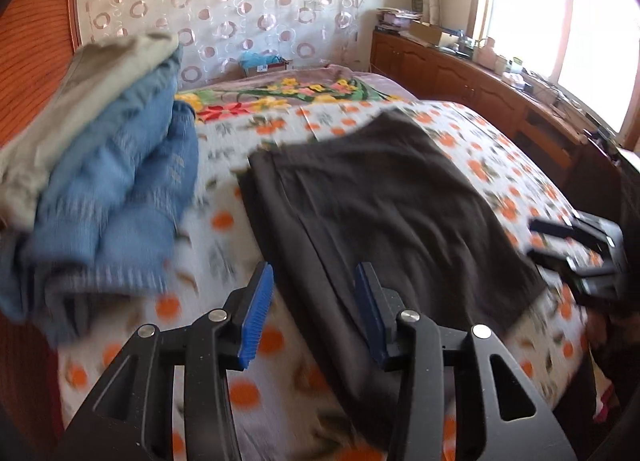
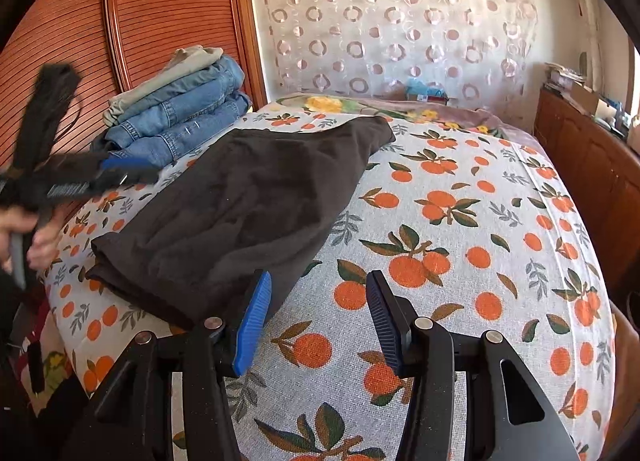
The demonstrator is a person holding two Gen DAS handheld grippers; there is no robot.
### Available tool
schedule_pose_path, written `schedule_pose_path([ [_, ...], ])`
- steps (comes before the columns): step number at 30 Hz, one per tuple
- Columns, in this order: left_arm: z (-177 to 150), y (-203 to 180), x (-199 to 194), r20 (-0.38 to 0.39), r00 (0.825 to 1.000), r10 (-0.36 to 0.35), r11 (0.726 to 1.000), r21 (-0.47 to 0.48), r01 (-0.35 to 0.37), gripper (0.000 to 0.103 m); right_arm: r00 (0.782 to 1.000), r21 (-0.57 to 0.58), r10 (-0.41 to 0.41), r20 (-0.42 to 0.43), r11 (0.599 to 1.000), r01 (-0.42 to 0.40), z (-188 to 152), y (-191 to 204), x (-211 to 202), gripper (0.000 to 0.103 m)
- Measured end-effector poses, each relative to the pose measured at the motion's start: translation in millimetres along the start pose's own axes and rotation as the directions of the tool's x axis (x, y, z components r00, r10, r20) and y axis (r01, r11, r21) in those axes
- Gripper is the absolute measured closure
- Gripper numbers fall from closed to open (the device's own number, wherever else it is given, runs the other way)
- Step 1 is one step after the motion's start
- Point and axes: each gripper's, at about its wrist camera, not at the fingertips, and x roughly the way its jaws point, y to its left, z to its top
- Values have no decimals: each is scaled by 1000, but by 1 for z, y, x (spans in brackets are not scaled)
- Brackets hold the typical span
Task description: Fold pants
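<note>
Bed [image 2: 460, 221]: fills both views, covered by a white sheet printed with oranges; it carries everything the task concerns.
Dark pants [image 2: 248, 197]: lie flat on the bed's left half as the right wrist view shows it, already doubled into a broad folded slab, with layered edges showing at the near left corner. One end reaches toward the headboard side, the other ends close to the right gripper.
Progress: by my reading the main folds are done and the pants are released. What may remain is a last smoothing, or moving them to the stack; the pictures do not settle which.
Stack of folded clothes [image 2: 180, 117]: blue jeans with a pale khaki garment on top, piled near the wooden panel just beyond the dark pants. It looks like the place for finished pieces.
Containers: a small cardboard box [image 1: 264, 66] sits at the far end of the bed with something blue in it; what it is cannot be told. It has no part in the task.
Left gripper [image 1: 314, 301]: jaws parted, nothing between them, hovering over the near edge of the dark pants without touching. The view is blurred.
Right gripper [image 2: 318, 309]: jaws standing apart and empty, over bare sheet just beside the near corner of the pants.
</note>
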Motion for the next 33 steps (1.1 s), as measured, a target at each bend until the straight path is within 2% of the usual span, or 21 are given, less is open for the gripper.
schedule_pose_path([
  [6, -43, -14, -14, -15, 999, -38, 998, -41, 37, 59, 1000, 20, 9, -9, 1000, -8, -1, -3, 2, 52],
  [12, -57, -21, -29, 27, 996, -89, 992, -88, 91, 59, 1000, 15, 4, -11, 1000, -4, 0, -2, 4, 52],
  [14, -58, -22, -28, 27, 995, -101, 990, -98, 103, 70, 1000, 16, 4, -11, 1000, -4, 0, -2, 4, 52],
  [16, -59, -23, -28, 28, 995, -100, 990, -94, 102, 75, 1000, 18, 3, -11, 1000, -3, 0, -1, 4, 52],
  [17, -59, -25, -29, 44, 995, -84, 992, -89, 88, 85, 1000, 18, 3, -11, 1000, -3, 0, -1, 4, 52],
  [18, -60, -26, -28, 50, 996, -71, 993, -86, 75, 91, 1000, 17, 4, -11, 1000, -4, -1, -2, 3, 52],
  [20, -60, -29, -26, 43, 996, -74, 994, -78, 77, 95, 1000, 15, 6, -12, 1000, -5, -1, -2, 4, 52],
  [28, -60, -29, -48, 89, 995, -46, 995, -82, 53, 98, 1000, 12, 6, -13, 1000, -6, -1, -1, 3, 52],
  [33, -71, -29, -48, 46, 997, -55, 994, -87, 59, 98, 1000, 9, 7, -16, 1000, -7, 0, -1, 5, 52],
])
